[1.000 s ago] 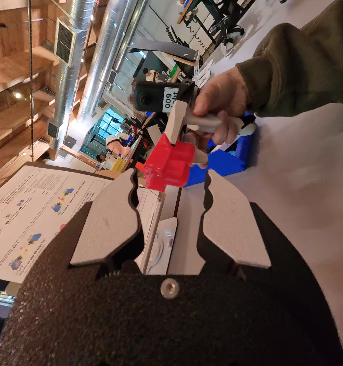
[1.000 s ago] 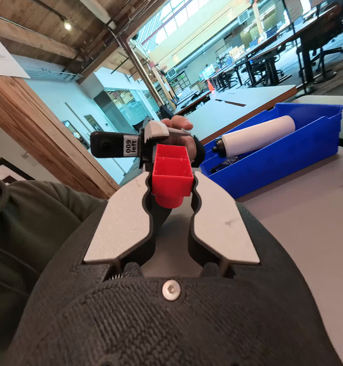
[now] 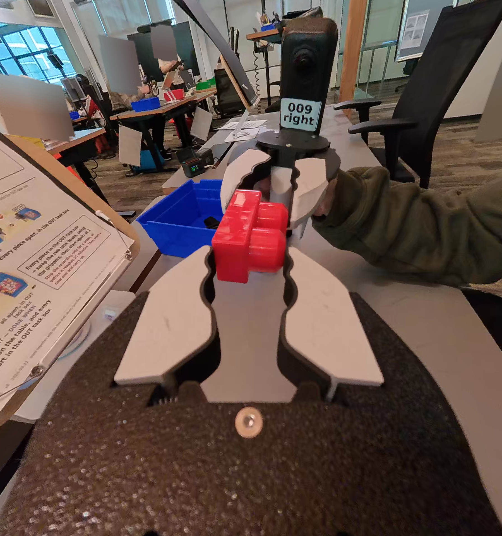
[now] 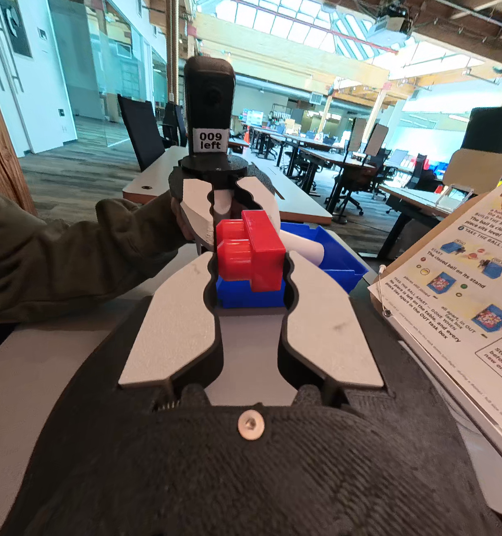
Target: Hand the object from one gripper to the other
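A red two-stud toy block [image 3: 238, 249] hangs in the air between both grippers, which face each other over the grey table [image 3: 417, 333]. My left gripper [image 3: 248, 252] is shut on it: one finger is on its flat base, the other on the studs. My right gripper [image 4: 249, 255] is open, its fingertips standing loosely on either side of the block [image 4: 264, 255], with a slight gap at the studs. The right gripper also shows in the left wrist view [image 3: 262, 223], and the left gripper in the right wrist view [image 4: 241, 235].
A blue bin [image 3: 171, 232] sits on the table behind the block, with a white roll [image 4: 304, 246] in it. An instruction board [image 3: 41, 261] leans at the table's side. A person's green sleeve [image 3: 417, 226] reaches in. A black office chair [image 3: 417, 101] stands beyond the table. Less than 4 cm separates the two grippers' tips.
The block was in my right gripper with my left open and turned sideways. Now my left has closed on it and turned upright; the block sits turned a quarter within my right fingers.
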`<state>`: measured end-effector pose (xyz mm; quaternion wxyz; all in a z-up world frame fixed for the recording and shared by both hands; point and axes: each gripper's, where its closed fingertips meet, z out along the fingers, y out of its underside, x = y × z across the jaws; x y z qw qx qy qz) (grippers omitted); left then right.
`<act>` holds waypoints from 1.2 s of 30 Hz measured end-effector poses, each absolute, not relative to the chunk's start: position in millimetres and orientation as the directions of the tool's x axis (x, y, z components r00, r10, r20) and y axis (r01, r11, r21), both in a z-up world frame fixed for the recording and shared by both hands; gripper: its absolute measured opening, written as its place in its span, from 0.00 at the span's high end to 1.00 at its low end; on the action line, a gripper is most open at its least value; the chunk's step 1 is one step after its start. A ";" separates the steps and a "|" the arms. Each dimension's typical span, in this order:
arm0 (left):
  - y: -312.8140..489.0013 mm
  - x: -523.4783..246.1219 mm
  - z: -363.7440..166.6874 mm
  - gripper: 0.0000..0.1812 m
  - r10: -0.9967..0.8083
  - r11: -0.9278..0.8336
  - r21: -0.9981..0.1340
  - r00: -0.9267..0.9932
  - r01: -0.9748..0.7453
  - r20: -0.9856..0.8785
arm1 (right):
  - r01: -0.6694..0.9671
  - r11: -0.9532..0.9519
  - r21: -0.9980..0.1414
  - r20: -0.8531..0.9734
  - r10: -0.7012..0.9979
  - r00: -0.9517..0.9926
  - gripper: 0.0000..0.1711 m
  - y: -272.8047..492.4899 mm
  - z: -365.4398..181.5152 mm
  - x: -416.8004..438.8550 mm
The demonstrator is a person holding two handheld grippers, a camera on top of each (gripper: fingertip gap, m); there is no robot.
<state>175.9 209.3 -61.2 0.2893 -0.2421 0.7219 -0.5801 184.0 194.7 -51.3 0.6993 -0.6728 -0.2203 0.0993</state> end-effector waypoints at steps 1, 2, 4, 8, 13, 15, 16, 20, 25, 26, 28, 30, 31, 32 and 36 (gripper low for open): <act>210.2 176.0 -62.0 0.76 -0.686 0.213 -0.977 -0.714 -0.014 -0.139 | 0.169 0.069 -0.983 0.182 0.434 0.883 0.75 195.4 -52.2 183.9; 210.9 176.3 -61.7 0.74 -0.689 0.211 -0.977 -0.710 -0.008 -0.143 | 0.187 0.076 -0.979 0.202 0.426 0.882 0.75 196.1 -51.2 184.0; 218.3 182.3 -56.4 0.72 -0.740 0.186 -0.982 -0.656 0.011 -0.148 | 0.251 0.100 -0.963 0.270 0.340 0.901 0.75 198.9 -45.0 190.7; 241.7 196.8 -48.4 0.67 -0.860 0.108 -0.993 -0.504 -0.042 -0.073 | 0.567 -0.037 -0.823 0.565 0.047 0.824 0.75 206.6 -47.9 219.6; 239.3 207.9 -56.5 0.62 -0.905 -0.035 -0.973 -0.405 -0.228 0.128 | 0.861 -0.294 -0.414 0.908 -0.067 0.414 0.75 214.7 -56.4 229.2; 238.5 213.5 -63.1 0.61 -0.927 -0.032 -0.964 -0.352 -0.264 0.128 | 0.889 -0.356 -0.288 0.955 -0.036 0.295 0.75 218.9 -62.6 226.6; 237.8 216.2 -65.0 0.61 -0.936 -0.033 -0.962 -0.330 -0.272 0.125 | 0.896 -0.376 -0.235 0.970 -0.037 0.239 0.75 220.6 -62.8 225.9; 235.2 224.1 -71.7 0.61 -0.953 -0.022 -0.958 -0.284 -0.285 0.106 | 0.897 -0.430 -0.102 0.994 -0.004 0.111 0.75 225.7 -67.8 222.3; 236.0 228.0 -71.6 0.63 -0.958 -0.018 -0.965 -0.273 -0.260 0.091 | 0.890 -0.451 -0.066 0.997 0.014 0.081 0.75 228.3 -70.8 219.7; 235.6 227.5 -71.3 0.63 -0.954 -0.012 -0.968 -0.286 -0.252 0.086 | 0.892 -0.445 -0.077 0.996 0.011 0.092 0.75 228.3 -70.5 218.7; 235.9 226.7 -69.9 0.64 -0.946 -0.018 -0.970 -0.311 -0.241 0.094 | 0.899 -0.425 -0.106 0.993 0.004 0.119 0.75 228.3 -69.3 216.4; 234.1 224.4 -65.9 0.64 -0.928 -0.026 -0.975 -0.357 -0.219 0.105 | 0.913 -0.369 -0.175 0.983 -0.017 0.181 0.75 227.7 -65.7 211.3; 232.2 222.0 -62.7 0.64 -0.914 -0.035 -0.979 -0.390 -0.203 0.114 | 0.922 -0.317 -0.223 0.974 -0.026 0.226 0.75 226.5 -62.6 206.4; 230.4 219.0 -59.9 0.64 -0.897 -0.043 -0.981 -0.425 -0.190 0.121 | 0.922 -0.247 -0.298 0.953 -0.025 0.301 0.75 224.4 -59.5 199.3; 228.0 205.5 -46.4 0.64 -0.822 -0.066 -0.993 -0.559 -0.093 0.107 | 0.673 0.023 -0.739 0.672 0.094 0.734 0.55 208.4 -37.6 175.9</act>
